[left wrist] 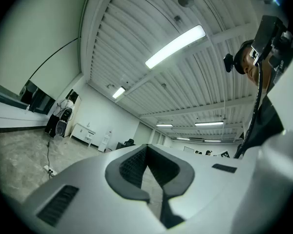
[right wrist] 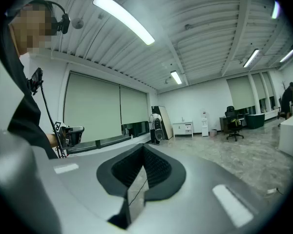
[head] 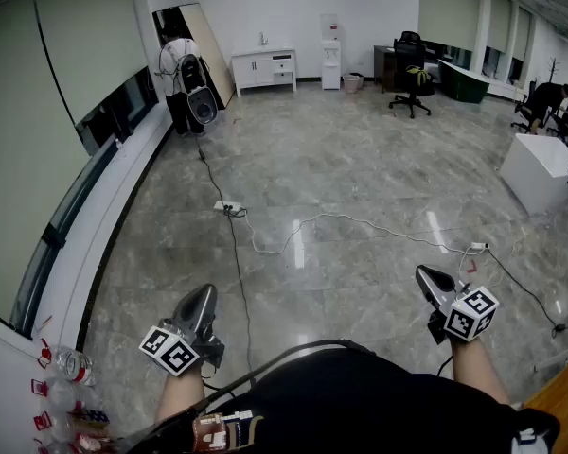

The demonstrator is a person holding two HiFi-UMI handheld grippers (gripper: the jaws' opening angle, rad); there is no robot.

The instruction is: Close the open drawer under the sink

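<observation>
A wide office room with a glossy grey marbled floor (head: 360, 159) is seen, bounded at the far side by a white wall against which a low white cabinet (head: 263, 69) is set. Neither the sink nor the open drawer is shown in any view, so its place cannot be told.

The grey left gripper (head: 206, 293) and the grey right gripper (head: 424, 274) are held low and near the body, well apart. In each gripper view the ribbed black pads are seen drawn together at the tips, with nothing between them.

The task is judged not yet begun. The sink unit should be found first. Care is advised over the thin white cable (head: 360, 223) and the black cable (head: 235, 253) trailing across the floor. Once the drawer is reached, its front would best be pressed squarely at the middle with the closed jaws, so that it is not skewed on its runners.
</observation>
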